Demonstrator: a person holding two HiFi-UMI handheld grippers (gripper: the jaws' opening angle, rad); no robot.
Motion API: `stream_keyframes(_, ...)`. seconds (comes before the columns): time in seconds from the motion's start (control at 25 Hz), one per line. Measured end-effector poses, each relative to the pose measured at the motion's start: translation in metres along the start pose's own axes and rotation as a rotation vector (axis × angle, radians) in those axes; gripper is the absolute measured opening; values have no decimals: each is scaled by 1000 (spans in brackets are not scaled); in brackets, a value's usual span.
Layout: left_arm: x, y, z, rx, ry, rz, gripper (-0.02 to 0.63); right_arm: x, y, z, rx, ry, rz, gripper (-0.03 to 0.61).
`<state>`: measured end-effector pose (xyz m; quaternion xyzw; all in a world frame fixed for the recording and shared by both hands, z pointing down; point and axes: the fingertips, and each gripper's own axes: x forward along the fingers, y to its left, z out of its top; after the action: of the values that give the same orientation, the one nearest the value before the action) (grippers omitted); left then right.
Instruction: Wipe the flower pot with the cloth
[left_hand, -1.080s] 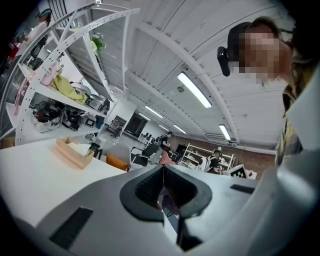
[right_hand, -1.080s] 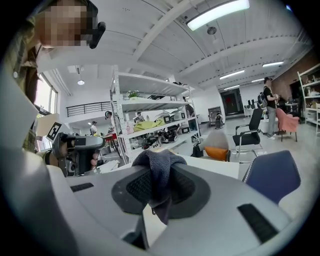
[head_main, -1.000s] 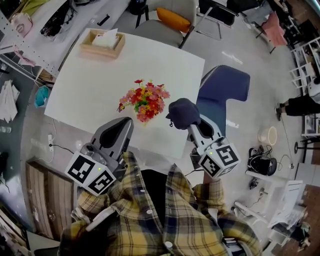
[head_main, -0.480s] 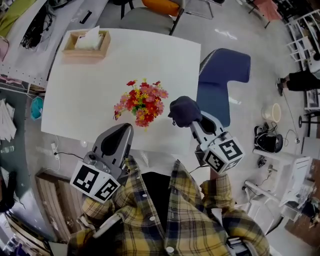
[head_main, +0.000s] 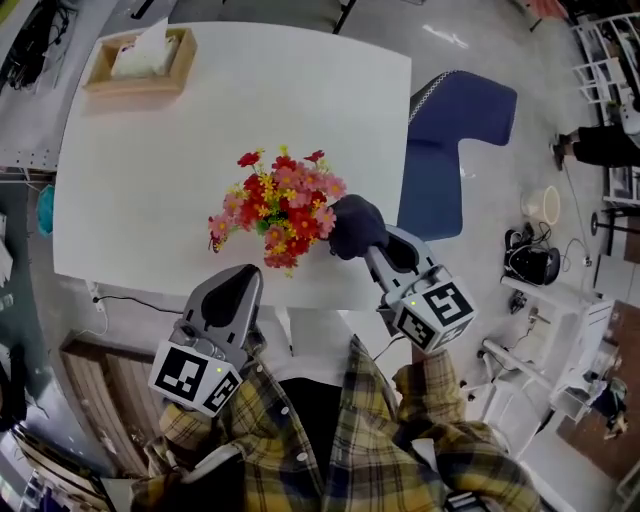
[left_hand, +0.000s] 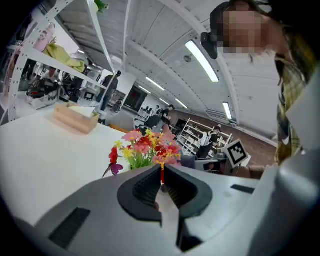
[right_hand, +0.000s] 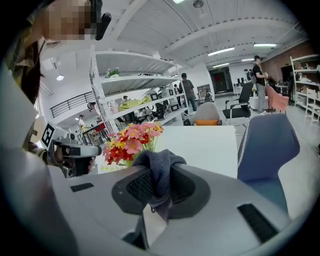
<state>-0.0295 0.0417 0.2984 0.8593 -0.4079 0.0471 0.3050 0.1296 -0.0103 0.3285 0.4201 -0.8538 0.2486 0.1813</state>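
**Operator:** Report the state of each claw.

**Technician:** Left gripper (left_hand: 161, 172): smooth grey shell, ribbed black pads. The jaws are clenched together with nothing between them. Right gripper (head_main: 372, 250): same construction, jaws clamped on a dark blue-grey cloth of looped, towel-like weave (head_main: 355, 225). The cloth is bunched into a rounded lump above the pads, and a short tail hangs down between them.

**Operator:** Locate the task item.

**Technician:** A bunch of red, pink and yellow flowers with green stems (head_main: 280, 215) stands on the flat white square table (head_main: 200, 130). It is close to the near edge, slightly right of that edge's middle. The flower pot beneath is hidden, by the blooms in the head view and by the jaws in both gripper views. The cloth is just beside the right side of the blooms; whether it touches them cannot be told. The left gripper's tips lie at the near edge, short of the flowers.

**Operator:** List the containers.

**Technician:** One open rectangular box of light wood (head_main: 140, 62) sits at the far left corner. It holds white tissue, with one sheet standing up out of the box.

**Operator:** Anything adjacent to the table?

**Technician:** A dark blue upholstered chair (head_main: 455, 140) stands beside the right edge.
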Motion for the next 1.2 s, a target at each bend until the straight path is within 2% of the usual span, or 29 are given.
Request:
stream_keyframes(0.28, 21, 30, -27, 46, 45, 57, 20, 20, -14, -20, 66, -1, -3, 37)
stream_keyframes(0.52, 40, 41, -51, 123, 94, 73, 156, 37, -33, -31, 198, -14, -6, 37)
stream_keyframes(0.84, 65, 56, -65, 190, 117, 67, 309, 58, -35, -43, 247, 0, 28, 37)
stream_keyframes(1.2, 78, 58, -60, 303, 123, 12, 322, 70, -30, -47, 252, 32, 103, 37)
